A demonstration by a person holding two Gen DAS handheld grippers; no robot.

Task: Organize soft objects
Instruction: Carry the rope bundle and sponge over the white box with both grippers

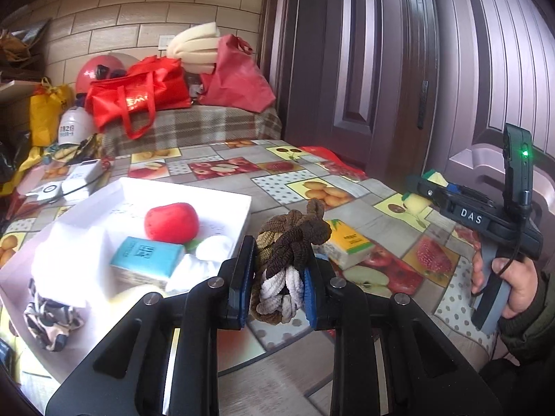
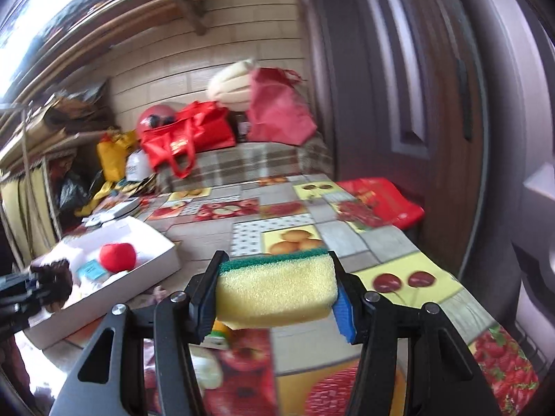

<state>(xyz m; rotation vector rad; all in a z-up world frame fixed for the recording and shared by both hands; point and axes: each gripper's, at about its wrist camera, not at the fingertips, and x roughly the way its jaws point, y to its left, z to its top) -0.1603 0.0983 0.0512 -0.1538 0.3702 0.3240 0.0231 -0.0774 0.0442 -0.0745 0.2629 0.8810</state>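
My left gripper (image 1: 279, 277) is shut on a bundle of brown and white hair ties (image 1: 289, 253), held above the table next to the white box (image 1: 194, 190). The box holds a red plush apple (image 1: 171, 222), a blue tissue pack (image 1: 147, 258), white soft items and a patterned scrunchie (image 1: 52, 319). My right gripper (image 2: 275, 280) is shut on a yellow sponge with a green scouring side (image 2: 275, 289), held above the table. The right gripper also shows at the right of the left wrist view (image 1: 421, 192). The box (image 2: 145, 263) lies to its left.
A yellow tissue pack (image 1: 348, 244) lies on the fruit-print tablecloth (image 1: 288, 187) under the left gripper. Red bags (image 1: 138, 97), a helmet and foam sit on the plaid-covered surface behind. A dark door (image 1: 381, 69) stands to the right. A red bag (image 2: 385, 201) lies at the table's right edge.
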